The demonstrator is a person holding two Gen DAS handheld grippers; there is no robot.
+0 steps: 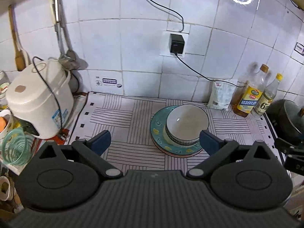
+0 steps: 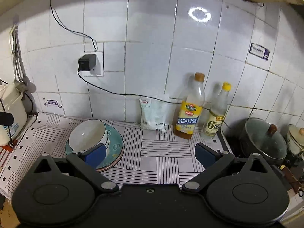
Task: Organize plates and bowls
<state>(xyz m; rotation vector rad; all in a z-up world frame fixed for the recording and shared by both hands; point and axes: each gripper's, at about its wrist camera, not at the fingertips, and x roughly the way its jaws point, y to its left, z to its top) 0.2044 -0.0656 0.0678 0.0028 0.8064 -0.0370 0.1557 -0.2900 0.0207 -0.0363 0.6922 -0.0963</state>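
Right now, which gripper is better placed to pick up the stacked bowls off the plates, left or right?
Left, probably. The left gripper is open and the bowls sit just ahead, near its right finger. The right gripper is also open, but the bowls lie beyond its left finger.

The right gripper (image 2: 150, 153) hangs above a striped mat (image 2: 167, 152) with its blue-padded fingers (image 2: 204, 154) spread wide and nothing between them. To the left, stacked white bowls (image 2: 89, 134) sit on a teal plate (image 2: 115, 144), which rests on another plate whose pinkish rim shows beneath. The left finger pad overlaps the bowls' near side in the view; contact cannot be judged. Against the tiled wall stand a white bag (image 2: 153, 116), a yellow-labelled cooking wine bottle (image 2: 191, 110) and a smaller yellow-capped bottle (image 2: 217, 115), close together. Far right, a dark pot with a glass lid (image 2: 264, 138) sits on the stove.
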